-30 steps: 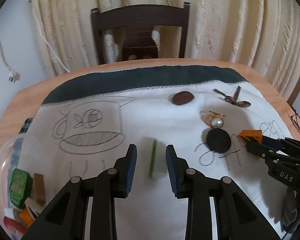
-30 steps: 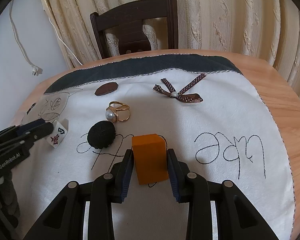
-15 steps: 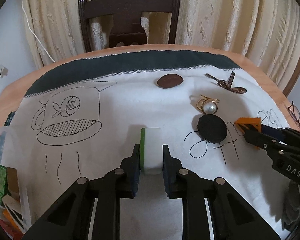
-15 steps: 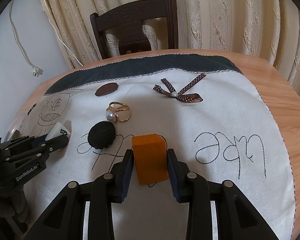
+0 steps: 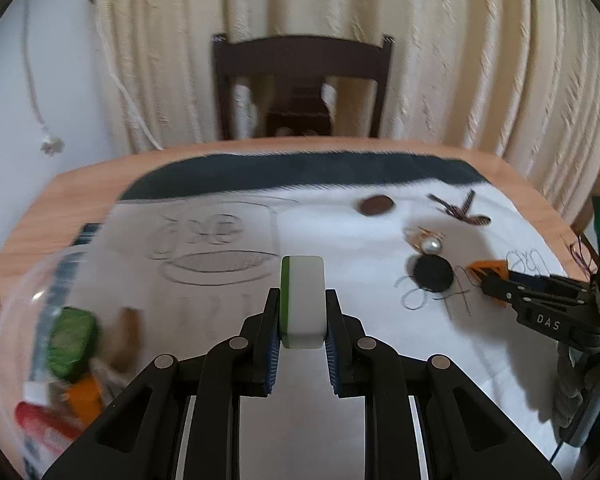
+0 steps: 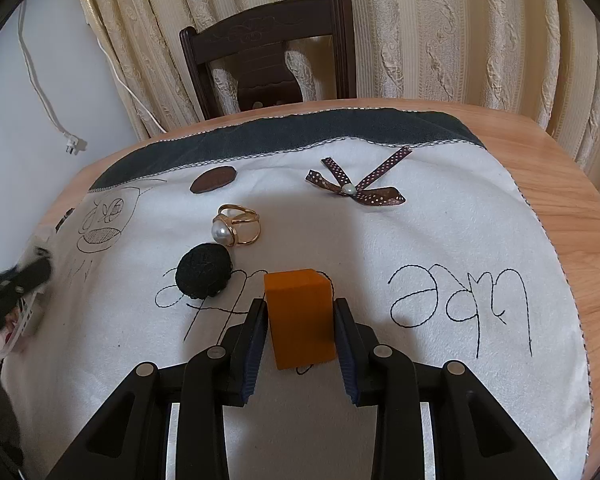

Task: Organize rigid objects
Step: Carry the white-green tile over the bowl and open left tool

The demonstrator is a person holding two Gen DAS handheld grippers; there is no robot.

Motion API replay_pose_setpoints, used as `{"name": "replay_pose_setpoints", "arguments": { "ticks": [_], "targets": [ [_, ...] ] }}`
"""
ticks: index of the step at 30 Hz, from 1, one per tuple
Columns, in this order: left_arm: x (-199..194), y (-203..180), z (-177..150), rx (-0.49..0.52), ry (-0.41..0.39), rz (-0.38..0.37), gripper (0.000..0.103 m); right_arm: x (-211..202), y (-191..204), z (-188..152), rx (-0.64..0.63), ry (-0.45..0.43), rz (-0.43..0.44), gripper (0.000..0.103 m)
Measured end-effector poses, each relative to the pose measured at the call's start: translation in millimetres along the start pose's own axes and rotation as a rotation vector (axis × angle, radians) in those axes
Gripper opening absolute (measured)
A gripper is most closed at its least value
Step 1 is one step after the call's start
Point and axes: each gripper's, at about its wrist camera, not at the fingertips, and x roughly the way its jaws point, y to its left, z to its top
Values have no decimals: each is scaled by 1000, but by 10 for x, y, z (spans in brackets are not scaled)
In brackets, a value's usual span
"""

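Left gripper: we see its jaws clamped on the white-and-green tile, lifted clear of the cloth for carrying.
Clear bowl: low to the left, already holding small pieces; we judge the tile goes there.
Right gripper: jaws flank the orange block; whether they pinch it we cannot tell.
Room: open cloth right of the block; black disc and pearl ring crowd front-left.

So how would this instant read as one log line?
left gripper: shut on green-and-white tile | right gripper: shut on orange block
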Motion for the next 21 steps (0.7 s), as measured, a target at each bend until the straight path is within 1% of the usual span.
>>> {"name": "replay_pose_setpoints", "arguments": {
  "ticks": [5, 8, 14, 18, 21],
  "targets": [
    [-256, 333, -10, -45, -47, 66, 20, 0, 1, 0, 0, 0, -1, 35],
    [-336, 528, -38, -75, -59, 102, 20, -2, -4, -1, 0, 0, -1, 35],
    [-378, 850, -134, -131, -62, 172, 20, 0, -3, 2, -1, 0, -1, 35],
    [-392, 993, -195, -155, -66, 218, 20, -1, 1, 3, -1, 0, -1, 35],
    [-402, 1078, -230, -170, -68, 238, 20, -1, 3, 1, -1, 1, -2, 35]
  ]
}}
